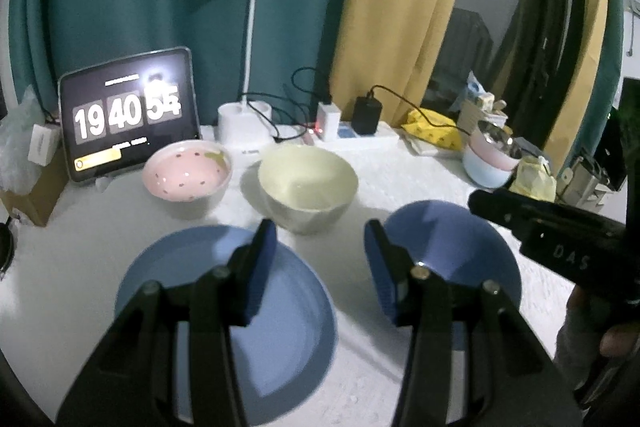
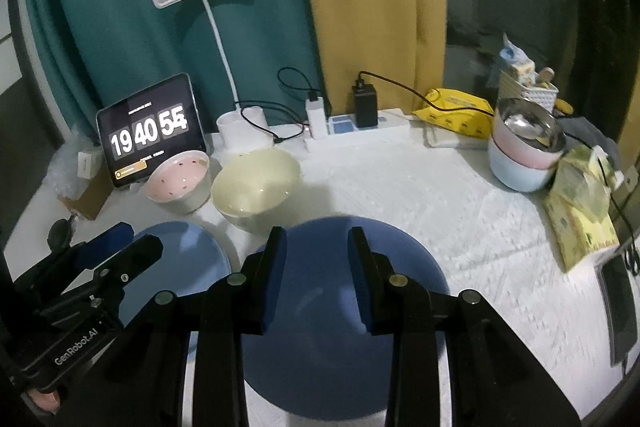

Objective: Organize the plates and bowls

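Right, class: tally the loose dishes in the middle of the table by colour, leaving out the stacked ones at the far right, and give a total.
Blue: 2, the blue plate on the left and the blue bowl on the right.
Pink: 1, the pink spotted bowl.
Cream: 1, the cream bowl.
Total: 4.

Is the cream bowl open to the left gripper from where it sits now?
Probably yes. The left gripper is open and empty, the cream bowl stands just ahead of it, apart from the pink bowl, with nothing between.
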The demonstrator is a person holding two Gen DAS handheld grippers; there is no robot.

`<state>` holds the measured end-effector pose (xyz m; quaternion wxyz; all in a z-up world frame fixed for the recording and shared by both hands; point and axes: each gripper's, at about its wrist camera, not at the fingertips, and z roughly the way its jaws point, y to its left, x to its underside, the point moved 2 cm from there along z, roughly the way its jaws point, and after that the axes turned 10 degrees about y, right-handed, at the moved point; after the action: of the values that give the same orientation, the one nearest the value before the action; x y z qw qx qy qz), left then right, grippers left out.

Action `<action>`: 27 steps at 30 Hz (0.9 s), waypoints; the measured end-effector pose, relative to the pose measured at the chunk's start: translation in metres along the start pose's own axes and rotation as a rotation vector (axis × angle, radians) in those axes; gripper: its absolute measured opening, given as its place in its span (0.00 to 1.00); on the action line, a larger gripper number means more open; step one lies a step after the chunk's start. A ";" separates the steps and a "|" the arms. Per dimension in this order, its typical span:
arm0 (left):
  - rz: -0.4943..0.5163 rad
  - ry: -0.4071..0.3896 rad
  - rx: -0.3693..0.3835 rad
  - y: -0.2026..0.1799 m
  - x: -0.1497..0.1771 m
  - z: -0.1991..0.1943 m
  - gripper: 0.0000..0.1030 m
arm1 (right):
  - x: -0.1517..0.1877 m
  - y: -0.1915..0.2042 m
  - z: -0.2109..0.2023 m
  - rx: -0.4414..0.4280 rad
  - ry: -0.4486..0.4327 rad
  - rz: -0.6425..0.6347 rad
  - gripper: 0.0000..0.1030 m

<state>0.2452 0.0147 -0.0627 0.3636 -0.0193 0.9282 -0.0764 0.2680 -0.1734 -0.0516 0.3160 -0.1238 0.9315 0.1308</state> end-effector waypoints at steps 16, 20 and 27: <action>-0.028 0.004 0.002 0.027 -0.034 0.025 0.46 | -0.034 0.018 0.041 -0.011 0.050 -0.045 0.32; -0.035 0.005 0.004 0.030 -0.045 0.032 0.46 | -0.046 0.021 0.048 -0.021 0.067 -0.049 0.32; -0.066 0.024 0.019 0.040 -0.059 0.049 0.46 | -0.067 0.023 0.072 -0.021 0.097 -0.036 0.32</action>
<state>0.3224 0.0534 -0.0642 0.3498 -0.0453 0.9306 -0.0973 0.3528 -0.1189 -0.0615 0.2715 -0.1503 0.9419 0.1289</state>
